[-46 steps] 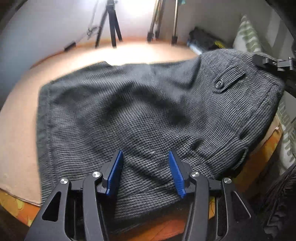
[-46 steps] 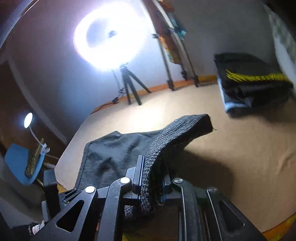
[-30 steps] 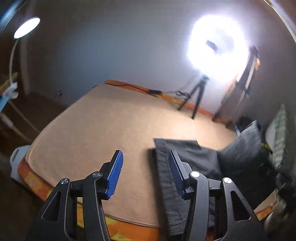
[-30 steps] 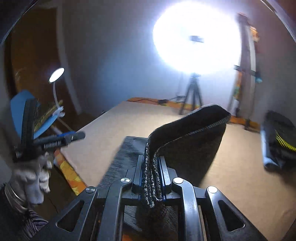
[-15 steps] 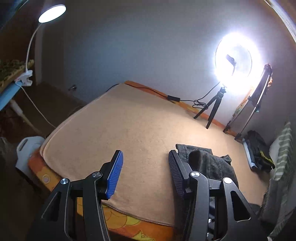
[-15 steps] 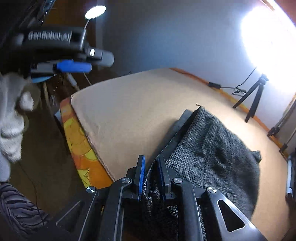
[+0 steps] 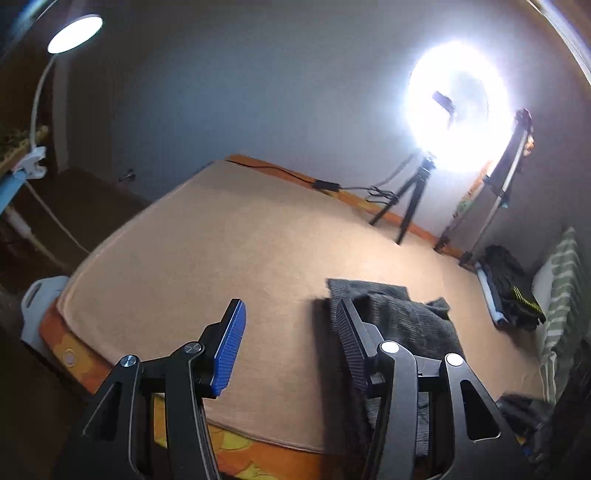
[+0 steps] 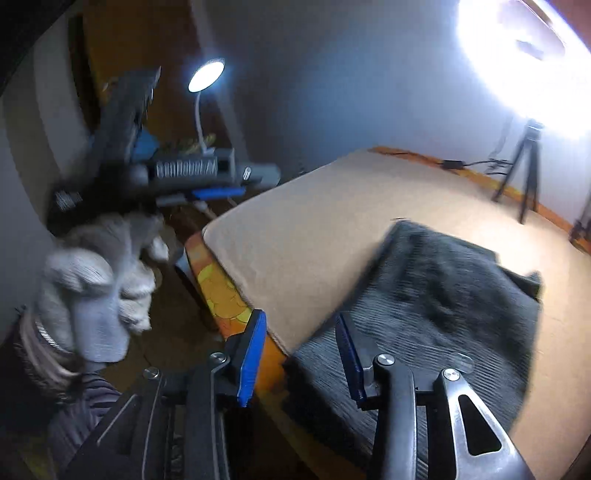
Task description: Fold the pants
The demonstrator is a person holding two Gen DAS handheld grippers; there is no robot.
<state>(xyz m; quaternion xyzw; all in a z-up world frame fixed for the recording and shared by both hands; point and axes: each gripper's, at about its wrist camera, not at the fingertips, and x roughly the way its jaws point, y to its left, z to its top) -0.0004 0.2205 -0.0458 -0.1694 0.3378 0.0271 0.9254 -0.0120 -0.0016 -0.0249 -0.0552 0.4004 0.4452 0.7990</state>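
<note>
The dark grey knit pants (image 8: 443, 306) lie folded over on the tan bed cover near its front edge. They also show in the left wrist view (image 7: 402, 317), partly behind the right finger. My right gripper (image 8: 301, 354) is open and empty, just above the pants' near edge and the bed's edge. My left gripper (image 7: 288, 347) is open and empty, held above the bed to the left of the pants. The left gripper also appears in the right wrist view (image 8: 207, 181), held by a gloved hand (image 8: 99, 280).
The bed cover (image 7: 229, 251) stretches far and left. A ring light on a tripod (image 7: 458, 110) stands at the far edge. A dark folded stack (image 7: 513, 299) and a striped pillow (image 7: 561, 288) lie at the right. A desk lamp (image 7: 74, 29) stands left of the bed.
My right gripper has opened and let go of the pants, which now lie folded on the bed. The left gripper stayed open and drew back to the left.
</note>
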